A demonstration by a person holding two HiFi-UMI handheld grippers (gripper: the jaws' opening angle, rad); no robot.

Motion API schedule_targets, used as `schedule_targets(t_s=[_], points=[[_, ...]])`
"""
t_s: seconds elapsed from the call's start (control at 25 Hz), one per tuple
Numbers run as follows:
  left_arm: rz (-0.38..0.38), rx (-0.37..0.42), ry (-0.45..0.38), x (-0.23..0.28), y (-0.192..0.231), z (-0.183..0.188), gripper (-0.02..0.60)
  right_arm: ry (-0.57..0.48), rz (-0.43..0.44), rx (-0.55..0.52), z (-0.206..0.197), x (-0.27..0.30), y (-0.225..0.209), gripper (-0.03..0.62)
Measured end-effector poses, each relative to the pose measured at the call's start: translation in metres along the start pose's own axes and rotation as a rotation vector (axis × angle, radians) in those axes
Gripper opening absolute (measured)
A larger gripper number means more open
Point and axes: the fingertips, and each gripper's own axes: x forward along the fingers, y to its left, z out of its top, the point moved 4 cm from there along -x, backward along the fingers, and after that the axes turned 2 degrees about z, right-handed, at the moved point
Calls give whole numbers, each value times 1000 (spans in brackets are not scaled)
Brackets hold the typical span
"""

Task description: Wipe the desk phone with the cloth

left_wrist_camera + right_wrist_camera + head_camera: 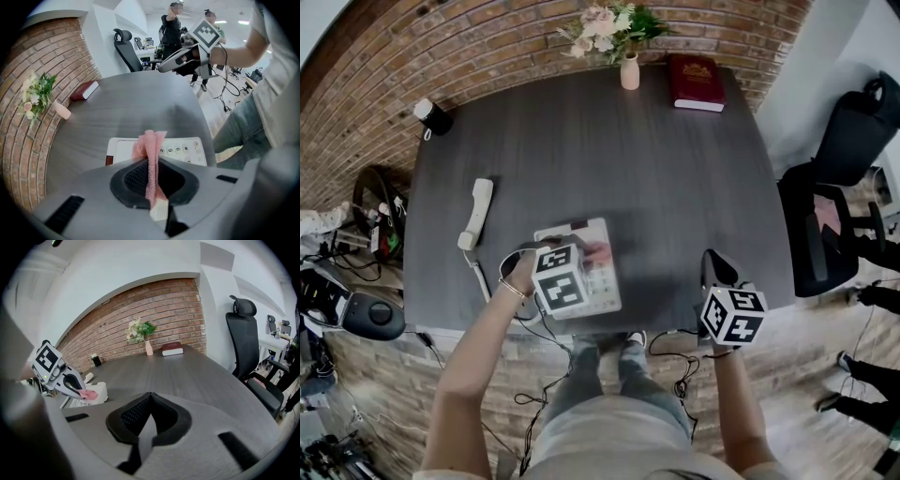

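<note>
I am pinching the pink cloth [149, 145] in my left tongs [149, 174] over the desk phone [183, 151]. My right tongs [149, 401] are hanging pressed together, empty.

Even, diffuse indoor light; ceiling lights [243, 22] glare in left gripper view. Bench [609, 150] shows faint sheen, soft weak shadows. Strong fisheye bowing, black vignette in gripper views. Near foreground blurred; head view sharper.
</note>
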Motion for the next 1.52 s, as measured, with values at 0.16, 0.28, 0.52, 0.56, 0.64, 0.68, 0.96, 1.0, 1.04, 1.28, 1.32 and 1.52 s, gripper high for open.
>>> schedule_targets(t_s=[0.16,0.28,0.52,0.56,0.64,0.68,0.96,1.0,1.04,1.28,1.32,1.52], points=[[-2,-4,1,2,-6,-1,21,2,2,-1,-3,-2,0,2],[-3,-7,4,2,-11,-1,21,4,5,-3,-5,-4,0,2],[-21,-33,-5,2,-21,2,21,8,11,-7,-10,-8,1,2],[-22,-34,-5,3,-23,2,21,8,12,-7,-11,-8,2,2],[-24,-37,-5,5,-26,1,21,9,14,-8,-13,-10,2,2],[-25,-40,-6,5,-27,1,21,10,14,-9,-13,-10,2,2],[-50,-68,-23,3,-38,2,21,13,13,-10,-17,-16,4,2],[-54,-70,-23,3,-40,2,21,13,14,-10,-17,-17,5,2],[-57,-72,-23,3,-43,2,21,13,15,-10,-18,-17,5,2],[-66,-82,-21,6,-53,1,21,17,23,-13,-23,-20,8,2],[-68,-84,-21,6,-55,1,21,17,24,-14,-23,-21,8,2],[-80,-90,-24,8,-65,1,21,18,27,-17,-27,-24,9,2]])
